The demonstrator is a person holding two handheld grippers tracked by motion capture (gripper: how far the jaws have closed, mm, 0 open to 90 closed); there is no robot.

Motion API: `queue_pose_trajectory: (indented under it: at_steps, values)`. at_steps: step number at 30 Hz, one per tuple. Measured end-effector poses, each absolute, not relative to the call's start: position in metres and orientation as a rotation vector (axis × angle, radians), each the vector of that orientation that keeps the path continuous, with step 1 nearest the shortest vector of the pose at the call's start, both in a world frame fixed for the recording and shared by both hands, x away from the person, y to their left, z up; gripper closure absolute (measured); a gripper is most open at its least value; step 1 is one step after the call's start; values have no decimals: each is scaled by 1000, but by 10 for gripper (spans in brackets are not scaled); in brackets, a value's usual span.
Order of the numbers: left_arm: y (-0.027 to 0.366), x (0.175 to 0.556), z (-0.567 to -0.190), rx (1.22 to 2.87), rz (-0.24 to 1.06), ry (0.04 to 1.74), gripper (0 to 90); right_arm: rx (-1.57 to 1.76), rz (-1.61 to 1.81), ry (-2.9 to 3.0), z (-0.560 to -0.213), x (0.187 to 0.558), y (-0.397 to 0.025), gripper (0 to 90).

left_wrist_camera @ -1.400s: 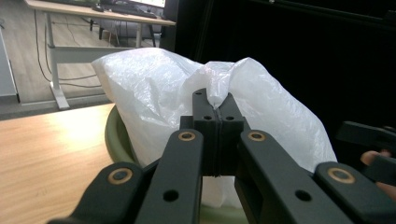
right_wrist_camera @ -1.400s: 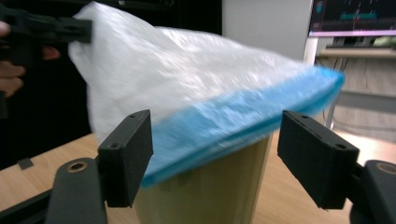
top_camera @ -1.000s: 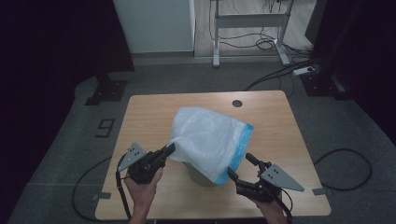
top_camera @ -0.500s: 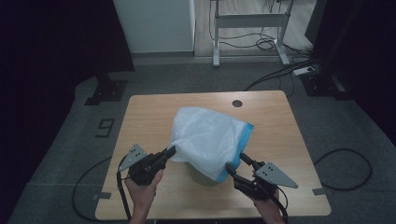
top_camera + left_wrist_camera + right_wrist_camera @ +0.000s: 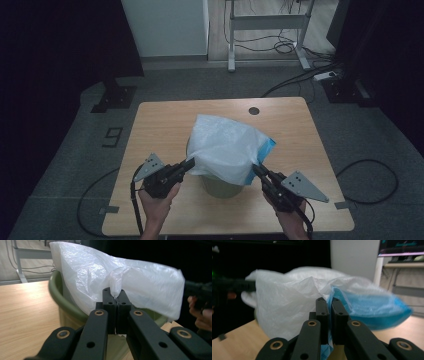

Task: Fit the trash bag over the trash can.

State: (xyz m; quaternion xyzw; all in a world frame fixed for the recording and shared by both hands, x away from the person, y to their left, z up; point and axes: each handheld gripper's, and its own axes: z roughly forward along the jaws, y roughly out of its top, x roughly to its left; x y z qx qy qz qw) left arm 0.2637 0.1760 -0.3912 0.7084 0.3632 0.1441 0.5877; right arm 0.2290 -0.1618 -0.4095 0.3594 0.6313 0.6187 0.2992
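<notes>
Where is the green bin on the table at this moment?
In the high view, the green bin stands on the table near its front edge, between the left gripper and right gripper, under the white bag.

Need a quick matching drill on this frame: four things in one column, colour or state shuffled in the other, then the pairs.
1. plastic bag
2. bin
3. left gripper
4. table

A. olive green, round rim
B. light wood top
C. white with a blue edge, draped over the bin
D. jaws shut on a pinch of white film

Pairs: 1-C, 2-A, 3-D, 4-B
</notes>
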Motion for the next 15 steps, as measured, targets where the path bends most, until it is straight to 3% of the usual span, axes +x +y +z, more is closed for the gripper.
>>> queue_pose_trajectory:
  at_steps: [11,14,15]
  values:
    - [137,273,-391,1736,301,786,863,909,1652,1560,-355,241,-176,861]
    - [137,270,-390,1721,295,778,703,874,1638,1563,-344,242,-173,862]
    - [138,268,-388,1712,287,774,703,874,1638,1563,-344,242,-173,862]
